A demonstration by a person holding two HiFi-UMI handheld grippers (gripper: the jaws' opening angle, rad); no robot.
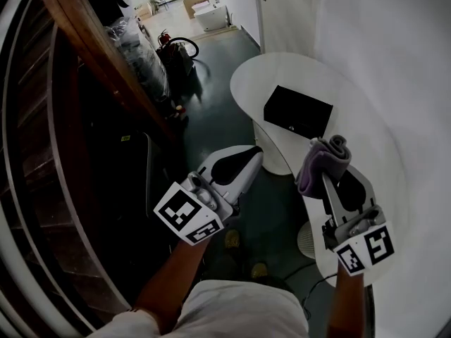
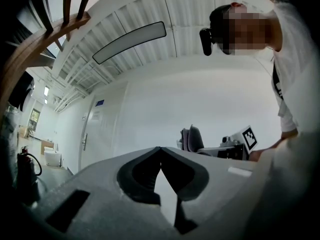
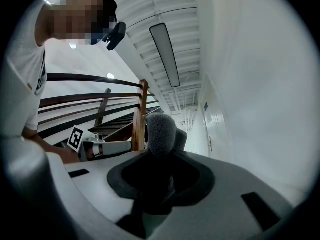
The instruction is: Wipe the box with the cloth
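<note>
The person stands between a dark wooden stair railing (image 1: 84,34) and a white wall (image 1: 380,34), with a gripper in each hand. The left gripper (image 1: 252,155) has its jaws fully together with nothing between them; in its own view the two dark pads meet at their tips. It hangs over the dark floor (image 1: 218,69), and its tip is just beside the rounded edge of the white table (image 1: 380,167), which lies at 3 o'clock from it in the head view. The right gripper (image 1: 328,178) is clamped on the grey-purple cloth (image 1: 324,157); the folded cloth stands up out of the jaws and hides the tips. This gripper is above the table top, near the edge that faces the person. The black box (image 1: 298,111) lies flat on the table at about 11 o'clock from the cloth, apart from it, with a strip of bare white surface between them. The box sits near the left edge of the table, with one corner toward the curved rim. At 1 to 3 o'clock from the box the table is bare up to the wall. At 9 to 10 o'clock from the left gripper, the railing and dark bags (image 1: 141,55) on the floor narrow the passage, and a red fire extinguisher (image 1: 164,39) stands farther back at 11 o'clock.
</note>
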